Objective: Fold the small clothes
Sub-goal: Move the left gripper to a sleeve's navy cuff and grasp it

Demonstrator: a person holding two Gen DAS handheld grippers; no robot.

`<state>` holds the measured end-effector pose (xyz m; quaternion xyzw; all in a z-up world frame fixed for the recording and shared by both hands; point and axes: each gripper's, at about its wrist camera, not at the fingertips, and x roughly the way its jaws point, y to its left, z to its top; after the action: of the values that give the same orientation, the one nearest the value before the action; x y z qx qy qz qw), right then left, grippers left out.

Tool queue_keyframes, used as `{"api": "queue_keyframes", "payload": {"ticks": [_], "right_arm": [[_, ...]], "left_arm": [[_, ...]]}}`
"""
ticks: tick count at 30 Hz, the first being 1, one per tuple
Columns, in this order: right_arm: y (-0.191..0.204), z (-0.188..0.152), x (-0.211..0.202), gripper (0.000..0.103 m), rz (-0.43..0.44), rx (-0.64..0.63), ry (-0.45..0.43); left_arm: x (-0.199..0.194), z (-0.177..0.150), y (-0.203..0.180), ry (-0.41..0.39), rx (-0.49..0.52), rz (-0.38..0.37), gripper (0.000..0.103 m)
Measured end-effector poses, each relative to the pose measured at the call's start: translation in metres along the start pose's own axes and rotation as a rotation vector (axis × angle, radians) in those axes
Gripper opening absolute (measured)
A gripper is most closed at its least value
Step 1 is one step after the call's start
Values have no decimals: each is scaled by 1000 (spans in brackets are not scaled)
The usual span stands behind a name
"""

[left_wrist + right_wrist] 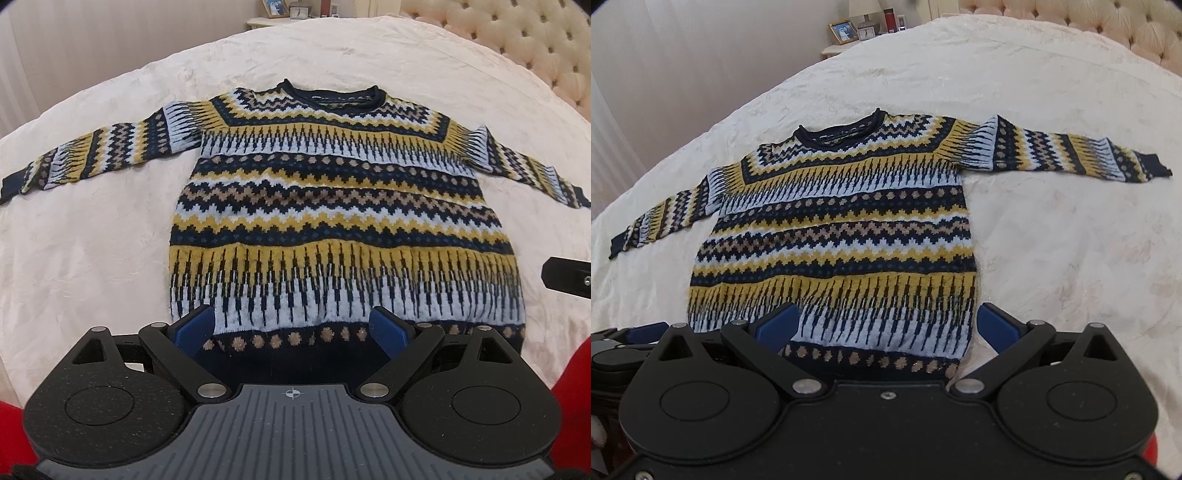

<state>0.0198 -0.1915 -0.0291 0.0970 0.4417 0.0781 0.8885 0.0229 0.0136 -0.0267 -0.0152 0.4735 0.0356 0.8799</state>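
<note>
A small knitted sweater [332, 206] in navy, yellow, pale blue and tan bands lies flat on the bed, collar away from me, both sleeves spread out to the sides. It also shows in the right wrist view [842, 236]. My left gripper [291, 325] is open and empty, its blue pads just above the hem near its middle. My right gripper [886, 325] is open and empty over the hem's right part, its right pad past the sweater's right edge. A black part of the right gripper [569, 277] shows at the left view's right edge.
The bed has a cream textured cover [92, 240]. A tufted headboard [535, 40] runs along the right. A nightstand [849, 44] with a photo frame, lamp, clock and red bottle stands beyond the far edge. A wall is at the far left.
</note>
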Motion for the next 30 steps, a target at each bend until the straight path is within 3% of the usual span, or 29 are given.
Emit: {"api": "queue_keyframes", "payload": {"ticks": [7, 11, 18, 20, 24, 27, 30], "right_arm": [[4, 4, -2, 102, 34, -11, -42], [12, 11, -6, 102, 64, -56, -154], [42, 35, -6, 97, 124, -161, -425], [53, 44, -4, 97, 147, -185, -509], [73, 61, 1, 97, 188, -237, -622], [88, 84, 14, 95, 253, -250, -587], [99, 104, 33, 83, 304, -233, -550]], "left_arm": [[-2, 8, 11, -49, -22, -19, 90], [-6, 21, 32, -121, -69, -72, 90], [-2, 55, 95, -227, -180, -237, 90], [2, 67, 115, -246, -201, -224, 90], [4, 87, 152, -310, -227, -125, 90], [9, 102, 183, -336, -253, -69, 90], [19, 114, 219, -342, -293, -11, 90]]}}
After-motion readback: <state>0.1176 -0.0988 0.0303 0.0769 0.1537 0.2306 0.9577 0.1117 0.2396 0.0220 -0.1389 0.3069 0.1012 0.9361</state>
